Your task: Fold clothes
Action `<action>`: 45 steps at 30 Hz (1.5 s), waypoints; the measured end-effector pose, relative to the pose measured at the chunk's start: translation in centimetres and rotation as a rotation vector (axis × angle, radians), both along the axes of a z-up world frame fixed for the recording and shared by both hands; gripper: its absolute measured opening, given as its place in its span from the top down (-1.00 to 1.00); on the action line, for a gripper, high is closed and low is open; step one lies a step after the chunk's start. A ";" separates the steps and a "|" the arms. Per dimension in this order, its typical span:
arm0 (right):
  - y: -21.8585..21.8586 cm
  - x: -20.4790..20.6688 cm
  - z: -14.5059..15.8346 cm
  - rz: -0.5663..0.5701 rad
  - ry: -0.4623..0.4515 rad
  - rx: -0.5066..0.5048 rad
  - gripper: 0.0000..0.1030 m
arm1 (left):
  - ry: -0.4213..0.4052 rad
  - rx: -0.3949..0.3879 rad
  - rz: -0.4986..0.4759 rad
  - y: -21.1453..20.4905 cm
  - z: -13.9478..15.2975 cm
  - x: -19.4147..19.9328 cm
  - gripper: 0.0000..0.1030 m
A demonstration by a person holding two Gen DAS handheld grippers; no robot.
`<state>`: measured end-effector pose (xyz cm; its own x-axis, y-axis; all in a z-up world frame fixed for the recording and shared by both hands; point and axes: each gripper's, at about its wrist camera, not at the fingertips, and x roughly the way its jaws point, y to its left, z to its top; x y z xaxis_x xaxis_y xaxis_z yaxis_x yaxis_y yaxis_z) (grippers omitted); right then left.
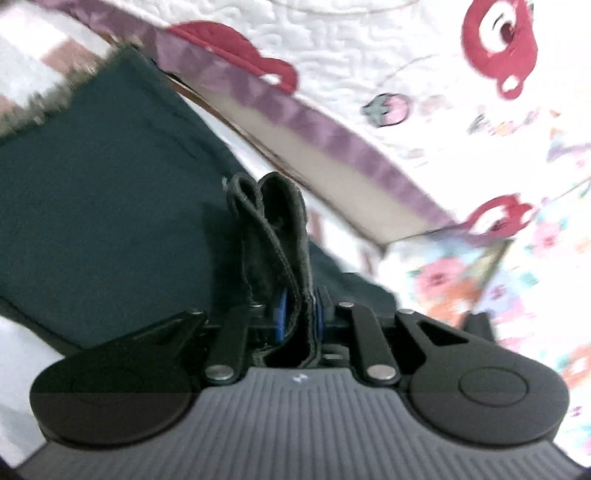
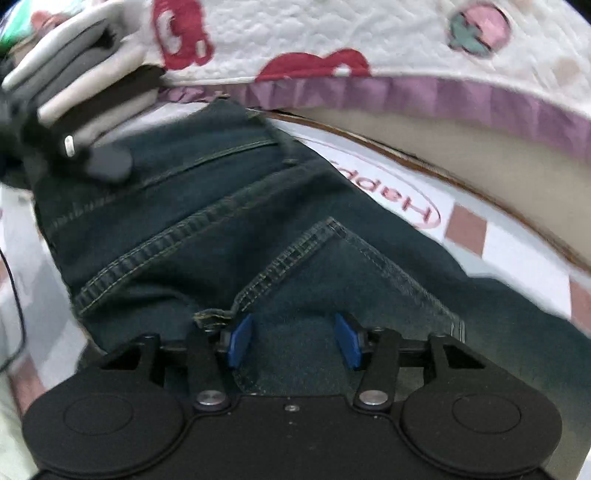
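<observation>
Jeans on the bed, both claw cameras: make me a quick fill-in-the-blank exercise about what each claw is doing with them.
1. The left claw is ____ on a bunched strip of the jeans.
2. The right claw hangs over the denim with its blue pads ____.
3. The quilt behind has a ____ border.

Missing words: shut; apart; purple

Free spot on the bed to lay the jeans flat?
Bare checked sheet between the jeans and the quilt's purple edge. Crowded at the far left, where the left gripper rests on the denim. The right gripper is open over them.
</observation>
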<state>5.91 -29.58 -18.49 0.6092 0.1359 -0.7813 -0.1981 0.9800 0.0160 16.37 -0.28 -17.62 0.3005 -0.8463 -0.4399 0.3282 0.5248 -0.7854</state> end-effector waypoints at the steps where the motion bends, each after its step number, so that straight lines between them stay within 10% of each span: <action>1: -0.1 0.0 0.0 0.001 0.004 0.003 -0.10 | -0.017 0.021 -0.004 -0.2 0.3 -0.1 0.62; 9: -0.4 -0.4 -0.1 -0.002 -0.007 0.030 -0.10 | -0.116 0.296 -0.034 -3.3 0.6 -0.9 -0.45; 12: -0.5 -0.7 -0.1 -0.009 -0.016 0.037 -0.10 | -0.086 0.355 -0.024 -3.6 -0.4 -0.9 -0.51; 14: -0.7 -0.6 0.0 -0.012 -0.012 0.047 -0.10 | -0.066 0.358 0.008 -3.2 -1.1 -0.9 -0.44; 16: -0.9 -0.7 0.2 -0.017 -0.007 0.055 -0.11 | -0.094 0.361 0.022 -3.1 -1.2 -0.8 0.36; 18: -1.1 -1.1 0.5 -0.029 -0.006 0.063 -0.12 | -0.150 0.383 0.022 -3.2 -0.9 -0.9 0.74; 24: -3.2 -3.9 1.2 -0.115 -0.046 0.100 -0.13 | -0.430 0.460 0.024 -5.8 2.9 -2.6 0.86; 32: -2.1 -7.5 5.4 -0.133 -0.216 0.076 -0.13 | -0.401 0.228 0.055 -4.7 6.8 0.0 0.91; 38: 0.0 -9.0 5.1 0.025 -0.195 0.140 -0.27 | -0.180 0.157 0.078 -2.9 3.3 0.5 0.92; 45: 6.2 -6.8 3.4 0.173 -0.175 -0.047 -0.34 | -0.004 -0.047 0.098 -0.9 1.5 1.4 0.92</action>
